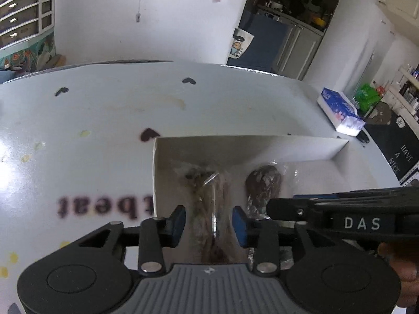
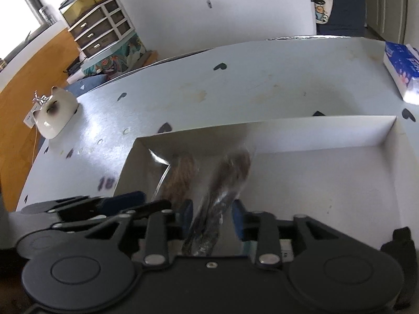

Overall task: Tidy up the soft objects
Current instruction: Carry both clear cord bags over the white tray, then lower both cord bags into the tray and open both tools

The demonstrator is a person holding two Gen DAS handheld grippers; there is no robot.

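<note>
Both grippers point down into a shallow white cardboard box [image 2: 314, 133] on the worktop [image 2: 235, 91], where two brown furry items in clear wrap lie side by side along its left portion.

Left gripper [image 1: 209, 221]: the jaws stand partly spread, with the left furry item [image 1: 207, 196] lying between the blue pads. A gap shows on each side, so the pads do not press on it. The item appears to rest on the box floor, though blur makes contact hard to confirm.

Right gripper [image 2: 212, 218]: the jaws are likewise partly spread around the right furry item [image 2: 227, 180], and no pinch is visible.

The two items lie parallel and close together, which leaves the right half of the box free for further items. The step in hand is judged to be release after placement.

A blue tissue box [image 2: 400, 70] stands well apart, at the far worktop edge.
</note>
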